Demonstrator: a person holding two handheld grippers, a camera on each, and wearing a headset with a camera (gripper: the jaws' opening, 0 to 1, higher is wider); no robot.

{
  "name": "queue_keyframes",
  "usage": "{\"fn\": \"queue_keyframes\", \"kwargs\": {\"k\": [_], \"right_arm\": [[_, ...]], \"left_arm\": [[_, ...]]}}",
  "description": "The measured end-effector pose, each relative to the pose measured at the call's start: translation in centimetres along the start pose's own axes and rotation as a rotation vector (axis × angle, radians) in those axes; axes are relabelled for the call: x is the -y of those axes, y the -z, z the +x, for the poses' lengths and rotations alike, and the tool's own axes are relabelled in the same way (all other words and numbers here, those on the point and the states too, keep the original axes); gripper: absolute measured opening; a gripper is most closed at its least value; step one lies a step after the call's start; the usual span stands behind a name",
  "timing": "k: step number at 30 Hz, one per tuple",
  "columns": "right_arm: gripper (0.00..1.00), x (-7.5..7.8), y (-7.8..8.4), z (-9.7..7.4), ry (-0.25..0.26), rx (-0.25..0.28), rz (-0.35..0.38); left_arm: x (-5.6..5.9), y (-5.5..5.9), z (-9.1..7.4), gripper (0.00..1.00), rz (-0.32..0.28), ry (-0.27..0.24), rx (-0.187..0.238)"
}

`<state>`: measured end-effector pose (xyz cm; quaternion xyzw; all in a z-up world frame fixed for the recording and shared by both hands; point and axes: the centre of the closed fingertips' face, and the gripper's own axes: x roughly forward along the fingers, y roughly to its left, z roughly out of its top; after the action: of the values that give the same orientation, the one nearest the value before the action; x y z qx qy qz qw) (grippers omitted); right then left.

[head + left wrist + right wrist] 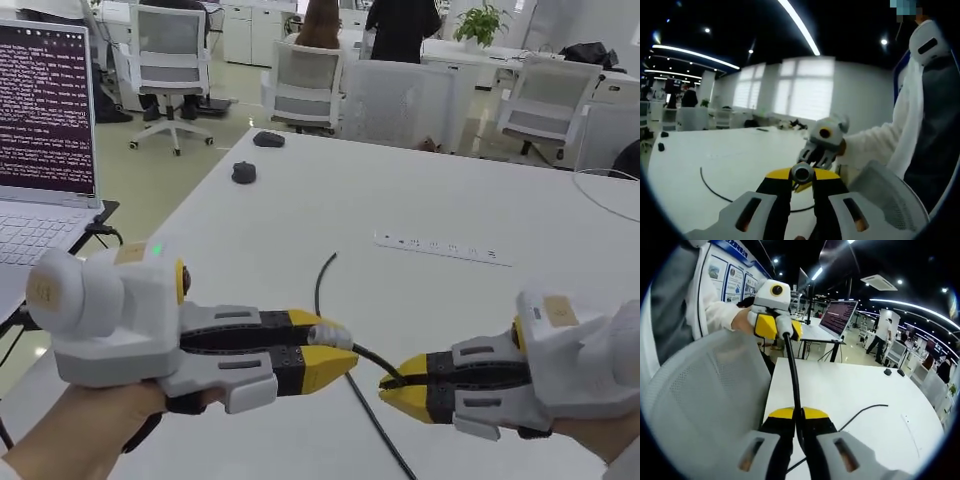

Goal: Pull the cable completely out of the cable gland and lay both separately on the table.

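Note:
Over the white table my left gripper is shut on a small grey-white cable gland. A black cable leaves the gland and runs a short way right to my right gripper, which is shut on it. The rest of the cable lies curved on the table. In the left gripper view the gland sits end-on between the yellow jaws, the right gripper just beyond. In the right gripper view the cable rises from my jaws to the gland.
An open laptop stands at the table's left edge. A white power strip lies mid-table, and two dark mice lie farther back. Office chairs stand beyond the table, and a grey mesh chair back is close to the person.

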<state>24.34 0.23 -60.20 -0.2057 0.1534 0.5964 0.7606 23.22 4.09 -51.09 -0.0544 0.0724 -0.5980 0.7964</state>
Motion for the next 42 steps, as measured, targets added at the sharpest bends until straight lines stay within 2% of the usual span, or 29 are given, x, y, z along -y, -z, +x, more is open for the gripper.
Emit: {"fn": "queue_keyframes", "kwargs": {"k": [3,5,11,14,18,24,27,33,35,37,38,42], "right_arm": [[0.02,0.1,1.4,0.1,0.005,-0.019,0.025],[0.02,0.4,2.3,0.2,0.014,-0.032,0.054],[0.02,1.2,5.4,0.5,0.047,-0.110,0.107],[0.02,1.7,6.9,0.8,0.062,-0.145,0.113],[0.03,2.5,9.3,2.0,0.075,-0.222,0.117],[0.04,2.9,11.4,3.8,0.067,-0.269,0.135],[0.04,2.7,12.9,4.6,0.056,-0.314,0.136],[0.06,2.5,14.4,5.6,0.045,-0.341,0.155],[0.06,2.4,14.7,5.8,0.044,-0.341,0.163],[0.07,2.4,15.3,6.0,0.054,-0.356,0.173],[0.07,2.4,15.0,6.0,0.061,-0.336,0.186],[0.08,2.4,14.9,6.1,0.061,-0.333,0.190]], "left_arm": [[-0.1,0.3,0.1,0.16,-0.007,-0.003,-0.014],[-0.3,1.3,0.2,0.16,-0.009,-0.017,-0.061],[-0.4,0.8,0.1,0.16,-0.022,-0.016,-0.032],[-0.6,1.1,0.0,0.16,-0.026,-0.025,-0.040],[-0.6,1.5,0.1,0.16,-0.023,-0.029,-0.059],[-1.3,2.2,0.0,0.16,-0.043,-0.050,-0.078],[-1.5,2.5,0.0,0.16,-0.061,-0.060,-0.085],[-2.0,2.5,0.0,0.16,-0.113,-0.072,-0.063],[-2.2,2.8,0.1,0.16,-0.125,-0.079,-0.074],[-2.3,3.5,0.2,0.16,-0.137,-0.087,-0.102],[-2.4,3.8,0.3,0.16,-0.141,-0.091,-0.113],[-2.7,4.1,0.2,0.17,-0.157,-0.097,-0.122]]}}
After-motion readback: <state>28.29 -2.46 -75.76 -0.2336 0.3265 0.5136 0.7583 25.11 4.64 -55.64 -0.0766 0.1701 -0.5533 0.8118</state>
